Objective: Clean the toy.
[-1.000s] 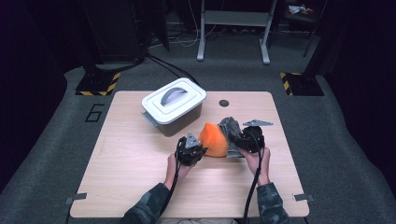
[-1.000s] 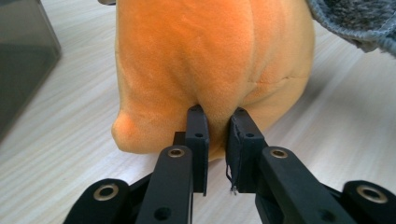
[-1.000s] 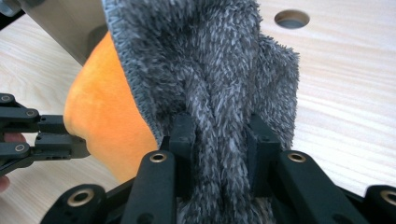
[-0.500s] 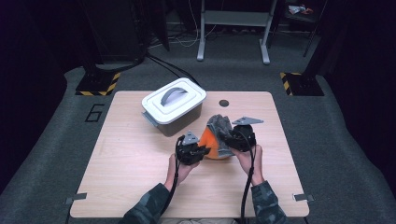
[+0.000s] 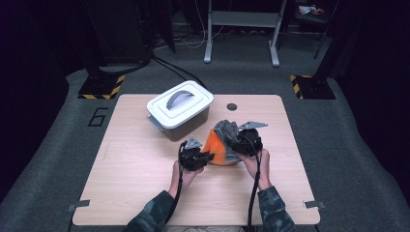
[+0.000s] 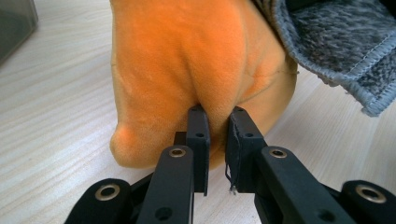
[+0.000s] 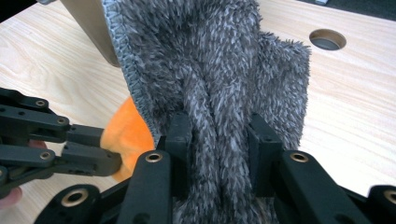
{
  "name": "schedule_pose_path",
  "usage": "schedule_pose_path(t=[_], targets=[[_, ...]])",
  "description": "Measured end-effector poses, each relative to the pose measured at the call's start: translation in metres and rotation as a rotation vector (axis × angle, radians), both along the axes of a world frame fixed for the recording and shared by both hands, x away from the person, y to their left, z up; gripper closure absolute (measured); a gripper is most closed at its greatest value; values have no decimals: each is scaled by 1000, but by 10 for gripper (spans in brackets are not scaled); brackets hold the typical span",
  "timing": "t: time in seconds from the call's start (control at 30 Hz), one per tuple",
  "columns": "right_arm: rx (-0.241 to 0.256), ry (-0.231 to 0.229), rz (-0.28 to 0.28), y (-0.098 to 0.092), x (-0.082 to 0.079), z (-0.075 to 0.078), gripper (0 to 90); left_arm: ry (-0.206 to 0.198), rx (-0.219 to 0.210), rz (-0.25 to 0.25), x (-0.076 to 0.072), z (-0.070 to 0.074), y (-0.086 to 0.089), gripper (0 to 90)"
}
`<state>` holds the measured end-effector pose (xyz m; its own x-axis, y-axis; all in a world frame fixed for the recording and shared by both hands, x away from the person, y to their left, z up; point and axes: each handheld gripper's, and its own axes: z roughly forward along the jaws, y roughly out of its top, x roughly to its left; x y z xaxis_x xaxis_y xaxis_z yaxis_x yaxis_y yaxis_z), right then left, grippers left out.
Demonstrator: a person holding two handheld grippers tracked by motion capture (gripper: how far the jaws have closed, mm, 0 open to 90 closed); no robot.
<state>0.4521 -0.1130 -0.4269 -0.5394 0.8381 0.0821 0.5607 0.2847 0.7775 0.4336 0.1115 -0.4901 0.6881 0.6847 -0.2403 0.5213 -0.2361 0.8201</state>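
An orange plush item [image 5: 216, 149] lies mid-table with a grey fuzzy cloth [image 5: 225, 128] draped over its far side. My left gripper [image 5: 205, 157] presses against its near left side. In the left gripper view the gripper [image 6: 217, 119] is shut, pinching a fold of the orange plush [image 6: 187, 56], and the grey cloth [image 6: 336, 42] hangs at upper right. My right gripper [image 5: 238, 143] sits at the right of the bundle. In the right gripper view the gripper [image 7: 219, 135] is shut on the grey cloth [image 7: 210, 60], beside the orange plush [image 7: 123, 128] and the left gripper [image 7: 109, 161].
A white lidded box [image 5: 180, 108] with a grey handle stands just behind and to the left of the bundle. A round hole [image 5: 232, 106] is set in the table [image 5: 121, 193] near its far edge. Bare tabletop lies to the left, right and front.
My right gripper has shifted a little to the left with the grey cloth. The left gripper and the orange plush have hardly moved.
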Motion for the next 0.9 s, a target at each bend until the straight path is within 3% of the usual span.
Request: schedule_pose_path(t=[0.27, 0.63, 0.9], targets=[[9, 11, -22, -13, -1, -8, 656, 10, -24, 13, 1, -4, 3, 801], [0, 30, -53, -30, -3, -21, 656, 8, -25, 17, 2, -6, 5, 800], [-36, 56, -97, -40, -3, -31, 667, 13, -23, 22, 2, -6, 5, 800]])
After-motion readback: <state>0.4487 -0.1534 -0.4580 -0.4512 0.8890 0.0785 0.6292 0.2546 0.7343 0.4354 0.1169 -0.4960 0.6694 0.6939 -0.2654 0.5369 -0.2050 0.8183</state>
